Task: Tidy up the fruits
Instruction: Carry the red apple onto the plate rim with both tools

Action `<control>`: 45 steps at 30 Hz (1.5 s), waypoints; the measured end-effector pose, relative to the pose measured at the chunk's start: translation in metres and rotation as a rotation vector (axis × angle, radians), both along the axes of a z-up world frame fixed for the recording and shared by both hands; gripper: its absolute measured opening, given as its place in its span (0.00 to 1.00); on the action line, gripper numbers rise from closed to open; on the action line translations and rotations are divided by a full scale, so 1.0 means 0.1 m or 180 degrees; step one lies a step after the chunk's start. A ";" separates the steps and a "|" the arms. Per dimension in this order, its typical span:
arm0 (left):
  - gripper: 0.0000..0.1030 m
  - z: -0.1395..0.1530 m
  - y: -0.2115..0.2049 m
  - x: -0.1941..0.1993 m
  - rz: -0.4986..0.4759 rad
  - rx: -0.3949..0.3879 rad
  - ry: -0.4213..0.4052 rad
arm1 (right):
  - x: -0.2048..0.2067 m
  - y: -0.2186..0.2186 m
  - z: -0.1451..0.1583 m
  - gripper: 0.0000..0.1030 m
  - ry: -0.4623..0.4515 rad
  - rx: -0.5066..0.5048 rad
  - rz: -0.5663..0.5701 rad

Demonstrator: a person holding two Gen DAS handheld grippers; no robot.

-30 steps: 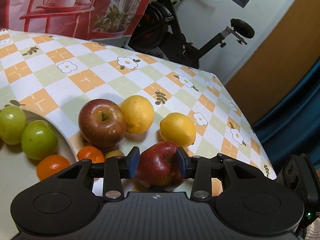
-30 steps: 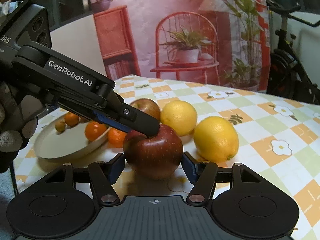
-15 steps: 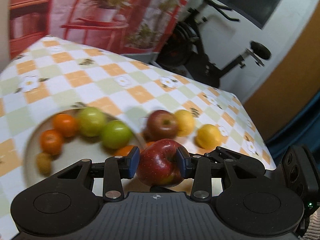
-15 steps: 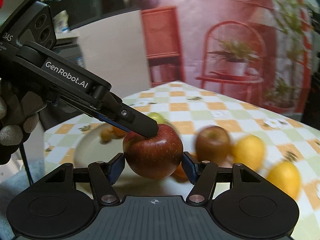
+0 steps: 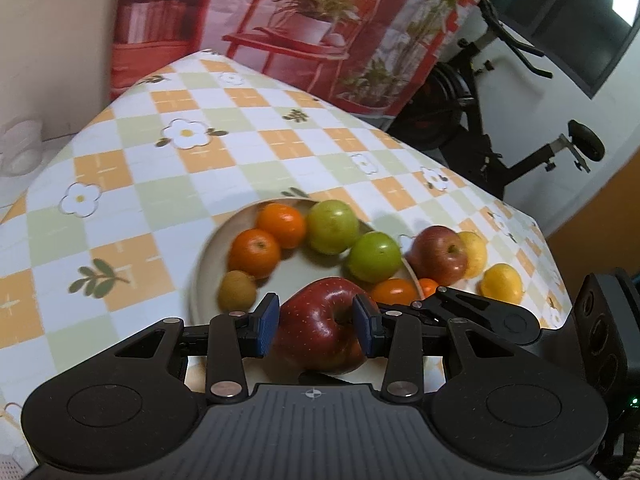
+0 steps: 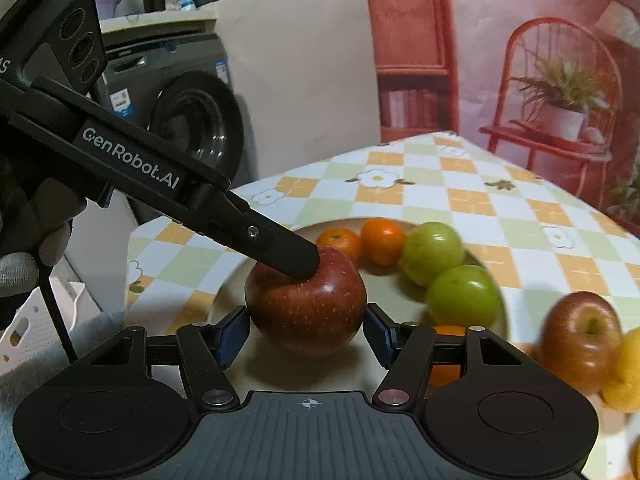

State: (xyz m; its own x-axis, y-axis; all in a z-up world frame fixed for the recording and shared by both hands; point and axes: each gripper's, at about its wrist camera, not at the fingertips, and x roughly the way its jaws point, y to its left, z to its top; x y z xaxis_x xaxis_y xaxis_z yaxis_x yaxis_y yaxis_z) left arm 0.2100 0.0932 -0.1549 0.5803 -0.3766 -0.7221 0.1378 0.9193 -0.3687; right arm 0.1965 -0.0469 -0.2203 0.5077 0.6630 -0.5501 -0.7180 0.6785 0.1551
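Left wrist view: the left gripper (image 5: 316,324) pinches one dark red apple (image 5: 320,332) above the plate (image 5: 204,264), stem hollow facing its right pad. The plate holds two green fruits, three oranges, one kiwi. On the desk (image 5: 120,184): one apple, two lemons.

Right wrist view: the right gripper (image 6: 306,336) fingers flank the same apple (image 6: 306,304), stem hollow up; whether they press is unclear.

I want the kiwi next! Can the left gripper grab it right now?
Probably not yet. The left gripper is shut on the red apple, so its jaws are full, though the kiwi sits uncovered on the plate.
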 end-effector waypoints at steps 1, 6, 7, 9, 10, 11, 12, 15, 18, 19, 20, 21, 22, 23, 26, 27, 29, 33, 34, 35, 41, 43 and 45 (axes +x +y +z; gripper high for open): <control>0.41 -0.01 0.03 -0.01 0.0014 0.0000 0.0005 | 0.01 0.02 0.00 0.57 0.0013 -0.0005 0.0018; 0.41 -0.04 0.14 -0.09 0.0089 0.0013 -0.0017 | 0.03 0.18 -0.03 0.57 0.0045 -0.0023 0.0074; 0.41 -0.04 0.16 -0.09 0.0107 0.0009 -0.0018 | 0.04 0.18 -0.03 0.57 0.0058 -0.0012 0.0077; 0.41 -0.03 0.21 -0.11 0.0130 0.0010 -0.0027 | 0.04 0.22 -0.03 0.57 0.0056 -0.0015 0.0087; 0.41 -0.04 0.22 -0.11 0.0137 0.0013 -0.0032 | 0.04 0.24 -0.03 0.57 0.0050 -0.0019 0.0092; 0.41 -0.04 0.24 -0.11 0.0147 0.0018 -0.0038 | 0.05 0.26 -0.03 0.57 0.0048 -0.0019 0.0097; 0.41 -0.03 0.25 -0.12 0.0157 0.0024 -0.0044 | 0.06 0.28 -0.03 0.57 0.0043 -0.0017 0.0103; 0.41 -0.04 0.27 -0.12 0.0198 0.0027 -0.0056 | 0.06 0.33 -0.04 0.57 0.0011 -0.0025 0.0111; 0.41 -0.03 0.29 -0.14 0.0231 0.0045 -0.0074 | 0.07 0.38 -0.04 0.57 -0.0011 -0.0037 0.0114; 0.41 -0.03 0.29 -0.14 0.0232 0.0055 -0.0081 | 0.06 0.39 -0.04 0.57 -0.0020 -0.0041 0.0111; 0.41 -0.03 0.30 -0.14 0.0233 0.0059 -0.0086 | 0.06 0.40 -0.04 0.57 -0.0027 -0.0042 0.0104; 0.41 -0.03 0.30 -0.15 0.0232 0.0061 -0.0090 | 0.06 0.40 -0.04 0.57 -0.0030 -0.0038 0.0098; 0.41 -0.03 0.30 -0.15 0.0233 0.0063 -0.0088 | 0.05 0.39 -0.04 0.57 -0.0034 -0.0033 0.0097; 0.41 -0.03 0.29 -0.15 0.0234 0.0069 -0.0091 | 0.05 0.39 -0.05 0.57 -0.0038 -0.0031 0.0096; 0.41 -0.03 0.28 -0.16 0.0221 0.0098 -0.0112 | 0.05 0.39 -0.05 0.57 -0.0040 -0.0030 0.0089; 0.41 -0.03 0.27 -0.16 0.0221 0.0108 -0.0117 | 0.05 0.39 -0.05 0.57 -0.0041 -0.0033 0.0089; 0.41 -0.03 0.26 -0.17 0.0205 0.0142 -0.0137 | 0.05 0.39 -0.05 0.57 -0.0038 -0.0042 0.0087; 0.41 -0.01 0.22 -0.17 0.0183 0.0243 -0.0163 | 0.01 0.37 -0.03 0.57 -0.0085 -0.0063 0.0097; 0.41 -0.01 0.21 -0.17 0.0188 0.0251 -0.0162 | 0.00 0.35 -0.02 0.57 -0.0103 -0.0049 0.0095; 0.41 -0.01 0.21 -0.17 0.0198 0.0254 -0.0159 | 0.00 0.33 -0.02 0.57 -0.0106 -0.0034 0.0088; 0.41 0.00 0.20 -0.18 0.0248 0.0291 -0.0168 | -0.07 0.16 0.00 0.57 -0.0150 0.0014 0.0000; 0.41 0.00 0.19 -0.18 0.0257 0.0311 -0.0169 | -0.09 0.07 0.01 0.57 -0.0164 0.0050 -0.0070; 0.41 0.01 0.17 -0.19 0.0269 0.0348 -0.0177 | -0.12 -0.03 0.03 0.57 -0.0205 0.0095 -0.0138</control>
